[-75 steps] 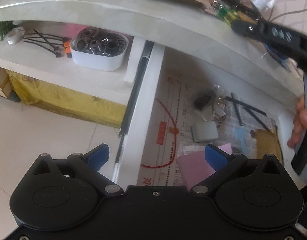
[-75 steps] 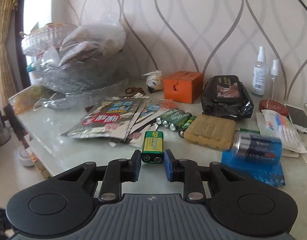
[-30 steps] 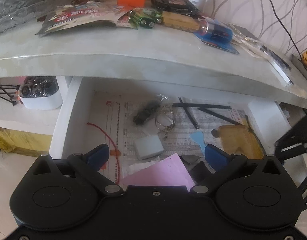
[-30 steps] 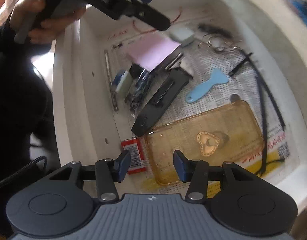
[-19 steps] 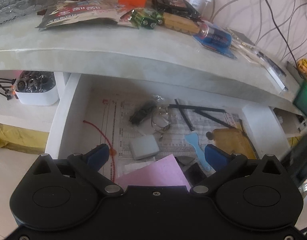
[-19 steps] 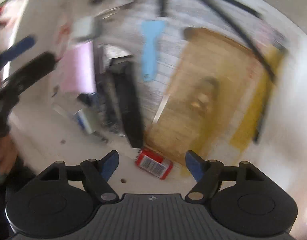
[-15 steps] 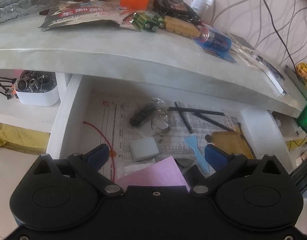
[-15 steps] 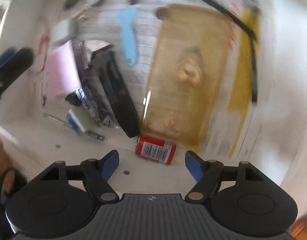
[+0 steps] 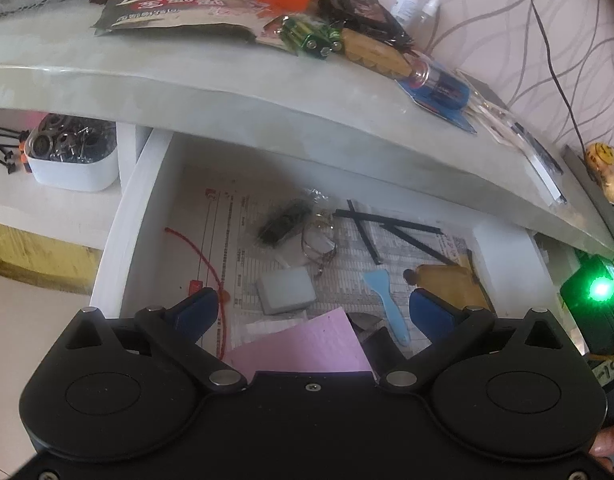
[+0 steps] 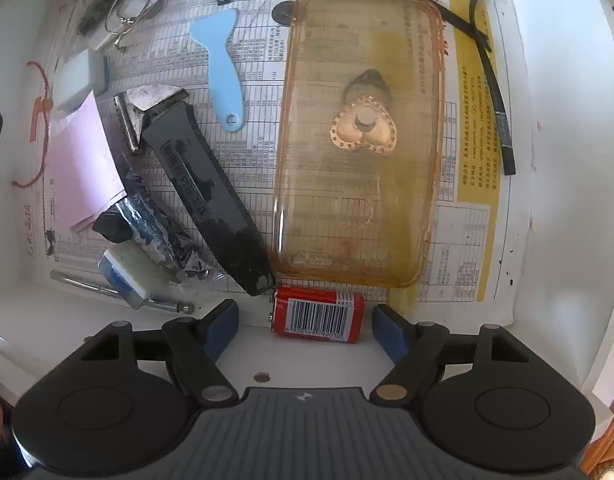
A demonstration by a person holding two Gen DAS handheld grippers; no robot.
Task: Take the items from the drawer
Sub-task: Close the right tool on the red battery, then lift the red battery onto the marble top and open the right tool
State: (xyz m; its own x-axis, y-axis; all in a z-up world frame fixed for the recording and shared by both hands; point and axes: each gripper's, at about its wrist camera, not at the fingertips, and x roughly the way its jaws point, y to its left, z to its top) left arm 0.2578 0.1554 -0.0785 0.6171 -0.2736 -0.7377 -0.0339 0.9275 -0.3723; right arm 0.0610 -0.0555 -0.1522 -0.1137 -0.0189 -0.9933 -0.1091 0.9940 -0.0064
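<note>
Batteries point(image 9: 309, 36) are already laid on the desk point(image 9: 187, 84). The red battery point(image 10: 318, 314) is bracketed, ungripped, by the wide-spread right gripper point(image 10: 305, 326); the left gripper point(image 9: 313, 312) is spread, empty.

A lived-in home, probably a bedroom or living room: swirl-patterned wallpaper point(image 9: 487, 20) behind a cluttered tabletop point(image 9: 227, 92), and a newspaper-lined junk drawer point(image 10: 563, 160) holding a phone case point(image 10: 359, 200), batteries and tools.
</note>
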